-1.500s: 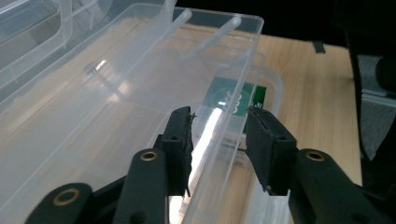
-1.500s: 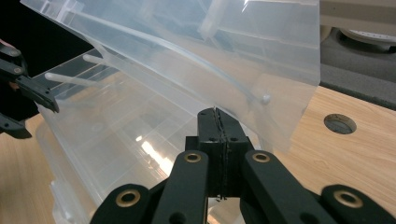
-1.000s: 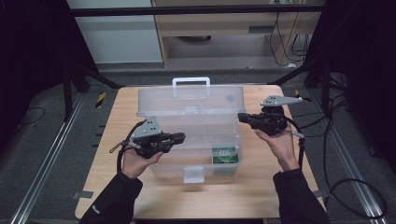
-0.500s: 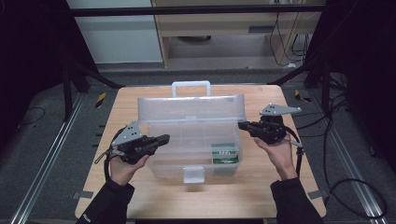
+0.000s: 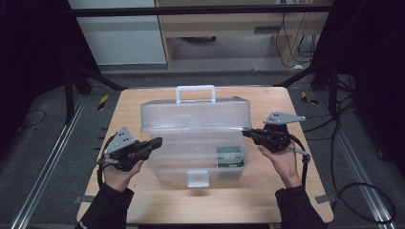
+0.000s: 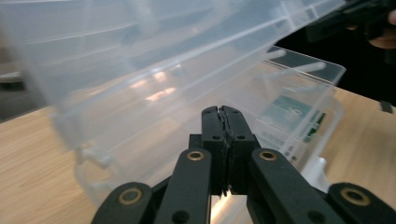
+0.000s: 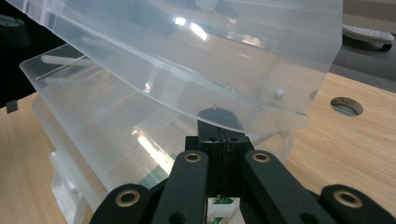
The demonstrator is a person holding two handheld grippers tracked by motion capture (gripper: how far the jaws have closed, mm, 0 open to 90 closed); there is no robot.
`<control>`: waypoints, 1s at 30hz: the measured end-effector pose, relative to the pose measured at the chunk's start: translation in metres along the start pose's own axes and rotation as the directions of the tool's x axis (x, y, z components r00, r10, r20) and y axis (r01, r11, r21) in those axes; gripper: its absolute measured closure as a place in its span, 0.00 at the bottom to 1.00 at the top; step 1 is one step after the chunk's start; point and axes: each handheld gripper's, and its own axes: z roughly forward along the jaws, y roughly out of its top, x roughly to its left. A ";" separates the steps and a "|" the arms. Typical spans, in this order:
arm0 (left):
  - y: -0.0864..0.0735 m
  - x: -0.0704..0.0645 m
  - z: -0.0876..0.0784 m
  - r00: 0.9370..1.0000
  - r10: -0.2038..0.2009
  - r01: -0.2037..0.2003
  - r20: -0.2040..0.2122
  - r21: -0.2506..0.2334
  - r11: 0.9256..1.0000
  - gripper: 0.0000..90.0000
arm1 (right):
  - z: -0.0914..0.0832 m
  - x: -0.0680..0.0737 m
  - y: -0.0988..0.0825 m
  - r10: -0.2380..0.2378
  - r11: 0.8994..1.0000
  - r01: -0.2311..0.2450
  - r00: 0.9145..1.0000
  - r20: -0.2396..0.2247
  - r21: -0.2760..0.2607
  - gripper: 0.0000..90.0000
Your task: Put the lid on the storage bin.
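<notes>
Storage box (image 5: 198, 152): a clear plastic container standing at the centre of the wooden surface (image 5: 143, 210). Its lid (image 5: 196, 114) is hinged at the far side and stands raised at a tilt over the open body, with the white carry handle (image 5: 195, 91) at the far edge. A white latch (image 5: 197, 178) sits on the near wall. A green packet (image 5: 230, 156) lies inside the body toward its right side.

Left gripper (image 5: 155, 142): positioned at the left end of the box, near its near-left corner, with the tips just beside the box wall; whether they touch it cannot be told. The jaws are fully closed, pad against pad, with nothing between them. In the left gripper view the closed tips (image 6: 223, 116) point at the side of the box body (image 6: 196, 126), below the tilted lid (image 6: 140, 51).

Right gripper (image 5: 247, 133): positioned at the right end of the box, with the tips at the right edge of the lid, level with the rim. The jaws are fully closed and hold nothing. In the right gripper view the closed tips (image 7: 219, 127) sit directly under the lower edge of the raised lid (image 7: 224, 51), at or against its underside, with the open body (image 7: 93, 121) to the left.
</notes>
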 end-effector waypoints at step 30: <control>-0.024 0.025 -0.014 0.991 -0.099 0.101 -0.094 0.018 0.995 0.99 | -0.004 0.003 -0.015 0.000 0.998 -0.001 1.000 0.008 0.065 1.00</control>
